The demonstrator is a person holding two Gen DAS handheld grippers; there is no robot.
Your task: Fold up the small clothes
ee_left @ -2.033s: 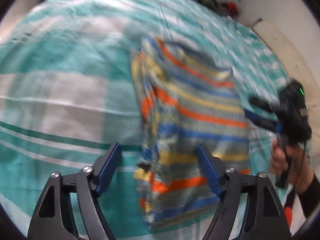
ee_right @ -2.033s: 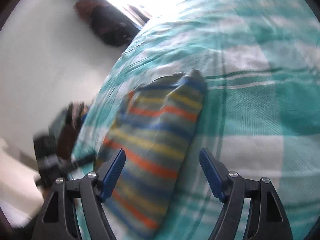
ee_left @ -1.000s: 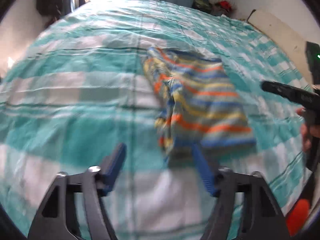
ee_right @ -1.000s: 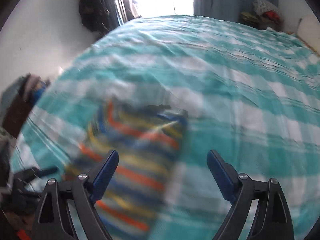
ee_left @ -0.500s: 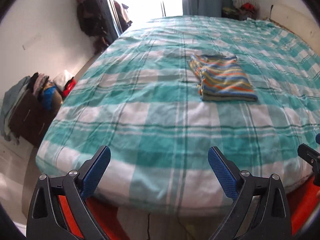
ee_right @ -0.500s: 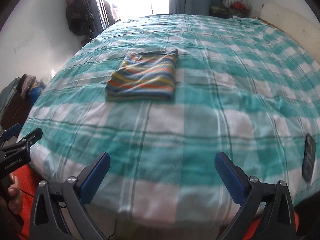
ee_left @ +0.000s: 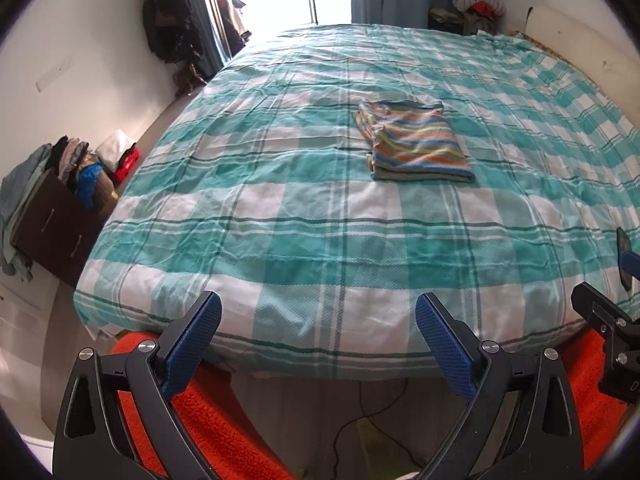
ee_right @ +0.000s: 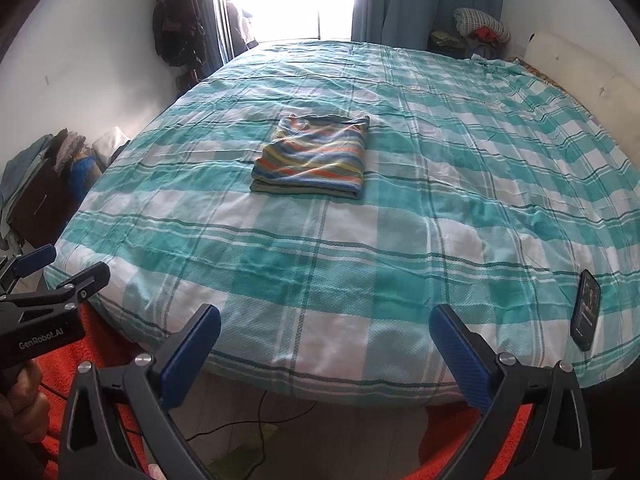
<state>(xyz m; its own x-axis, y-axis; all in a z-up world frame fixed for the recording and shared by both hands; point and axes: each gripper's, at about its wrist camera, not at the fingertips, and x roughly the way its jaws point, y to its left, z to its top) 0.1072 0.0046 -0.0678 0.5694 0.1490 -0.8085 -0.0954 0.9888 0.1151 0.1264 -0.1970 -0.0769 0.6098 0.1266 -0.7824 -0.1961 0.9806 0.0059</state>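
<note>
Both grippers have pulled back from the striped garment [ee_right: 310,160] to the foot of the bed [ee_right: 360,280]. It lies folded mid-bed, well apart from them. The left gripper [ee_left: 318,340] and right gripper [ee_right: 324,350] hold their fingers spread wide, empty. Judged done; stay clear of the fold. One garment, one phone [ee_right: 586,308], two grippers.
</note>
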